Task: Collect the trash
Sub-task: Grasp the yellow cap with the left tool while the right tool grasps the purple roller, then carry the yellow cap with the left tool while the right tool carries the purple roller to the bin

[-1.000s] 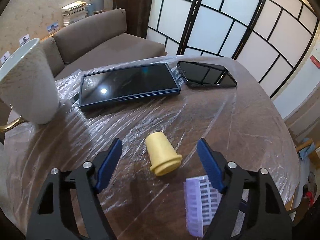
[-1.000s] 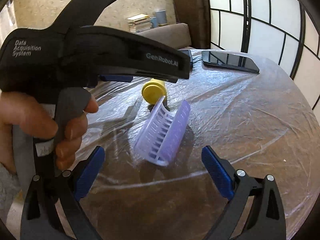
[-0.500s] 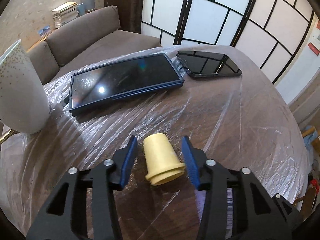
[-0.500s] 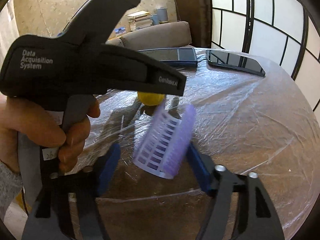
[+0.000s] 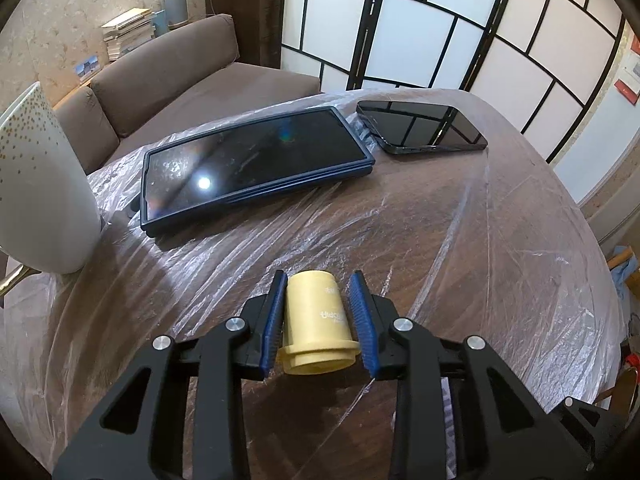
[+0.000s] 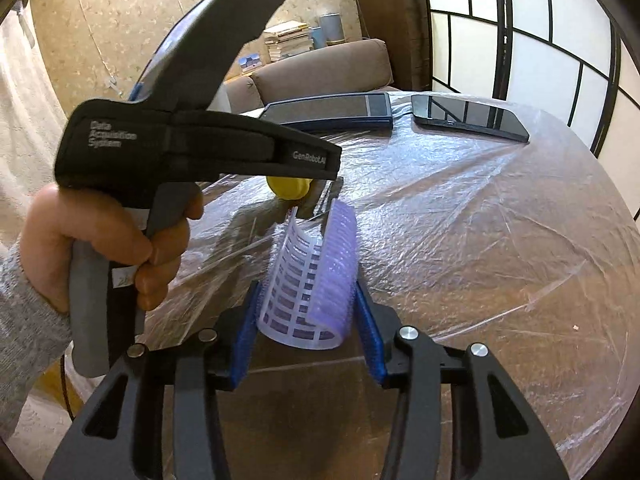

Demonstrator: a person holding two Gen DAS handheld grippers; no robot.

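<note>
A small yellow plastic cup [image 5: 316,320] lies on its side on the film-covered round table [image 5: 480,240]. My left gripper [image 5: 318,284] is shut on it, with a blue pad on each side of its body. In the right wrist view only a bit of the cup [image 6: 288,188] shows under the left tool's black handle [image 6: 180,148], which a hand [image 6: 100,240] holds. A purple mesh hair roller [image 6: 320,272] stands between the pads of my right gripper [image 6: 307,292]. Its jaws are closing and both pads press on the roller's sides.
A dark tablet in a blue case [image 5: 256,164] and a black phone [image 5: 420,128] lie at the far side of the table. A white speckled vase [image 5: 40,184] stands at the left edge. A brown sofa [image 5: 180,80] and a paper screen lie beyond.
Both grippers went from wide open to closed: the left onto the yellow cup, the right onto the purple roller, which now looks squeezed narrower. Neither hand shifted much.
</note>
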